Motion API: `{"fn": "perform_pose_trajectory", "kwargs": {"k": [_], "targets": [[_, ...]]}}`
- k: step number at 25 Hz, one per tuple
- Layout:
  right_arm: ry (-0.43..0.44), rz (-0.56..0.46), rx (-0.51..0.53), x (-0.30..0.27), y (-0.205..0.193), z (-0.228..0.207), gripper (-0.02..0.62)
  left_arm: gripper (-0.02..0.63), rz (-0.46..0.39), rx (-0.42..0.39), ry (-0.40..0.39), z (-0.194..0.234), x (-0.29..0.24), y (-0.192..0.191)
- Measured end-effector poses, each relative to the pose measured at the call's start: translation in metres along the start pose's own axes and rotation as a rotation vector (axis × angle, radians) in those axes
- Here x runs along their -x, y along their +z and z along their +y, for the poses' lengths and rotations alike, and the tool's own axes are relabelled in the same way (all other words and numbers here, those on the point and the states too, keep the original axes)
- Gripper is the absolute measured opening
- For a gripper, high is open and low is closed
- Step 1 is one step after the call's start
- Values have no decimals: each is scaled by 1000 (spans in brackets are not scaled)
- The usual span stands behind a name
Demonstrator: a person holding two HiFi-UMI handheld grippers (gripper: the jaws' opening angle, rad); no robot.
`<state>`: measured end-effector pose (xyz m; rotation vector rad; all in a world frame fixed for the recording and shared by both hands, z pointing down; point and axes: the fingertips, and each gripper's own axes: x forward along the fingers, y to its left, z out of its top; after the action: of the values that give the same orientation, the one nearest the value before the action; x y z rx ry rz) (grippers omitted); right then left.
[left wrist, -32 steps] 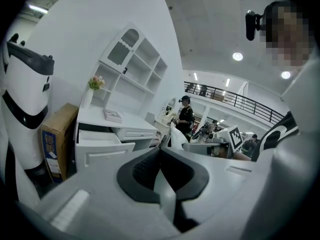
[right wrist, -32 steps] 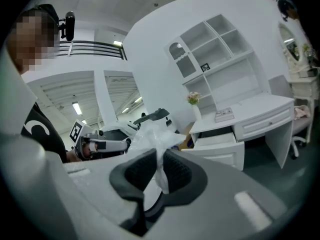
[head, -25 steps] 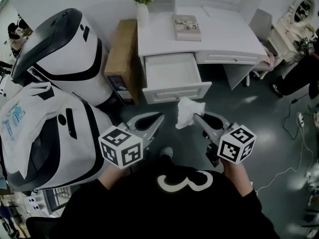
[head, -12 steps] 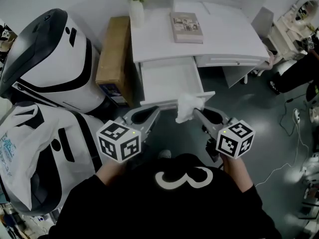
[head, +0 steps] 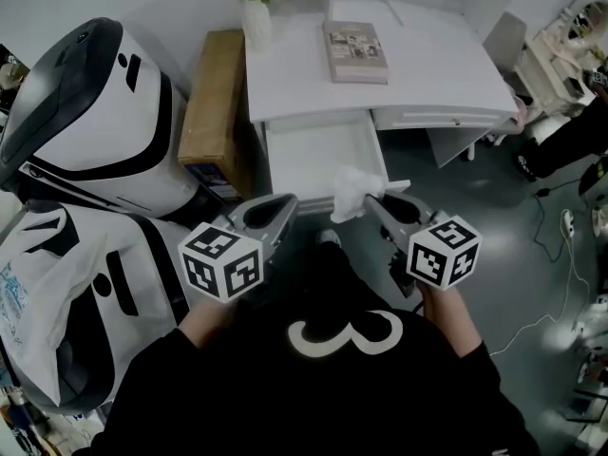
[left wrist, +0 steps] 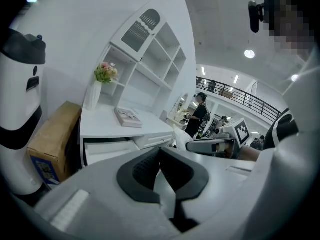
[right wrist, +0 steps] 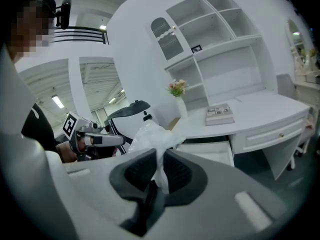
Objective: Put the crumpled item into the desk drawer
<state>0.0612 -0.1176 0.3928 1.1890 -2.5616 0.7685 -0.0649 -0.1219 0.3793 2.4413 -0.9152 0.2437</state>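
carry step: right gripper [head: 369,203], fingers pinched on the crumpled white plastic wrap [head: 352,192], holds it above the open desk drawer [head: 313,150] front edge; left gripper [head: 284,204] fingers together, empty; next move likely forward, lower, release.

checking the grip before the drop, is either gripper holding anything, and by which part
The right gripper pinches the crumpled white item by its bunched lower end; the rest puffs out past the jaws. The left gripper is shut on nothing.
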Motion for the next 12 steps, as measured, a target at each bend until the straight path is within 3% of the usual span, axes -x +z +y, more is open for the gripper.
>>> {"fn": "perform_pose_trajectory", "kwargs": {"k": [12], "targets": [[46, 129, -46, -81, 17, -80, 44, 9, 56, 98, 99, 69, -69, 7]]}}
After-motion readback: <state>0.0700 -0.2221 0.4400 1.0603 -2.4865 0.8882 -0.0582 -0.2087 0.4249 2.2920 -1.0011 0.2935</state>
